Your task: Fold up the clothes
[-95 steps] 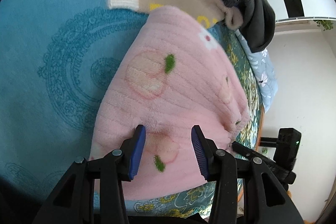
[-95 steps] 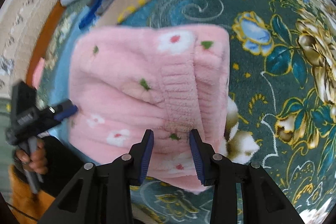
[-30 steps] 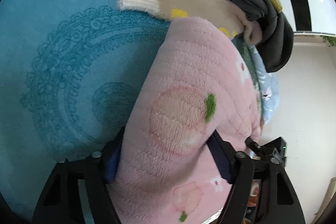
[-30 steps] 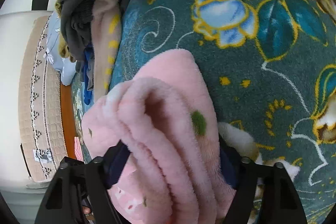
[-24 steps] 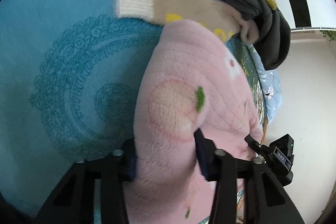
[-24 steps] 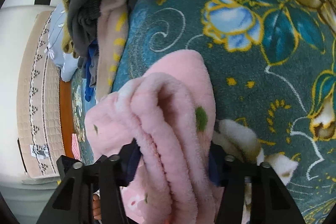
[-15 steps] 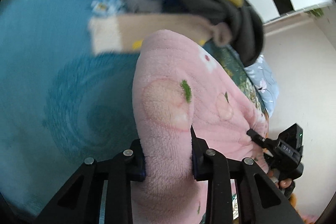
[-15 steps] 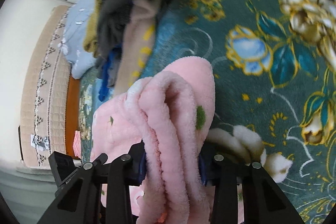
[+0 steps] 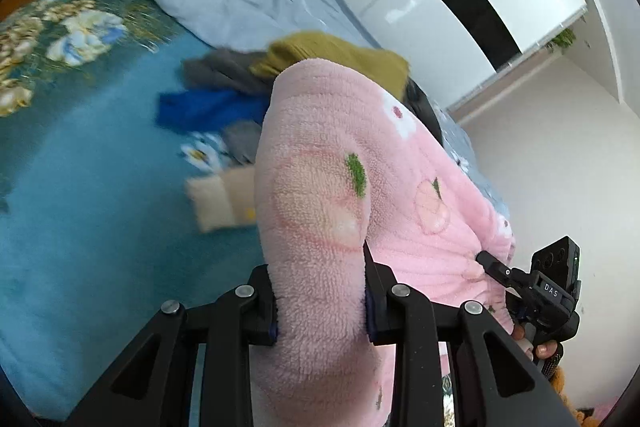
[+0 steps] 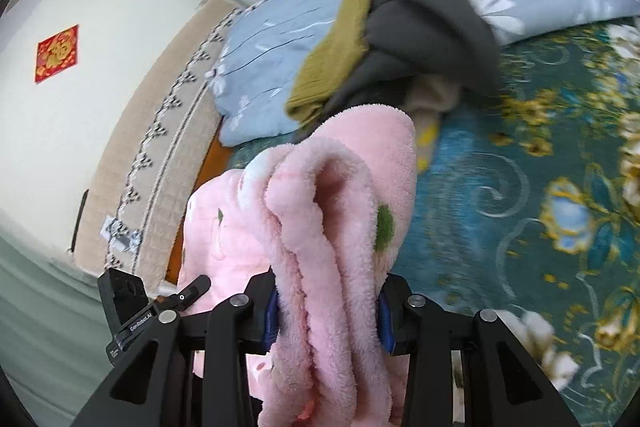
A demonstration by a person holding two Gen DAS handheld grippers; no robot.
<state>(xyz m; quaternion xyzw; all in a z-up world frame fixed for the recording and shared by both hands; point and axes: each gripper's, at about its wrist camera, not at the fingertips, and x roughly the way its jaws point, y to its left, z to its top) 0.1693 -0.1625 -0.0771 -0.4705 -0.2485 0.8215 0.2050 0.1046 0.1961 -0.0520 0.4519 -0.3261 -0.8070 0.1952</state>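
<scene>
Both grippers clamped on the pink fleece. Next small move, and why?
Probably carry it to the bare teal blanket and lower it there: the left gripper and right gripper each pinch bunched layers of the pink fleece garment, and the unfolded clothes pile crowds the far side.

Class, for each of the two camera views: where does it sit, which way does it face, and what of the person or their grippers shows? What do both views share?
Left wrist: sits on the left gripper, faces along its fingers over the bed to the clothes pile; shows the right gripper.
Right wrist: sits on the right gripper, faces the pillows; shows the left gripper.
Shared: the pink garment, clamped by both.
</scene>
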